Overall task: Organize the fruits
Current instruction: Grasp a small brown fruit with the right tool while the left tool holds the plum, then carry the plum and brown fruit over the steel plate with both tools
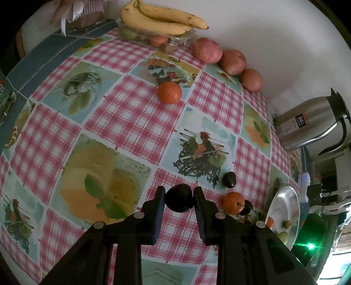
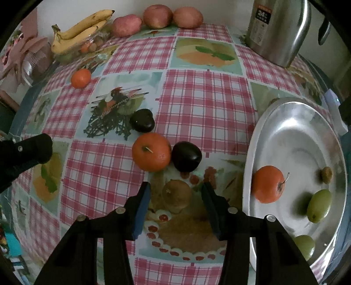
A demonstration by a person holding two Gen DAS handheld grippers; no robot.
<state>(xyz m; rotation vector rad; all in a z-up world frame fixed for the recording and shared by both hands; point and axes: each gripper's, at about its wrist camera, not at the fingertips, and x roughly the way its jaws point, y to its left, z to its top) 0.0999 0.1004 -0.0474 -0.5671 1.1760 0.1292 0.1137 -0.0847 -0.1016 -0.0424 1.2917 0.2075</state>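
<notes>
On the checked tablecloth, left hand-held gripper clamps a dark plum; right gapes.

Kettle (top) cut off

An orange and grapes are seen in the plate; left of it on the table, another orange is flanked by plums.

Lay scattered on table: dark plum between claw pads, tangerines, apples, bananas.
</notes>
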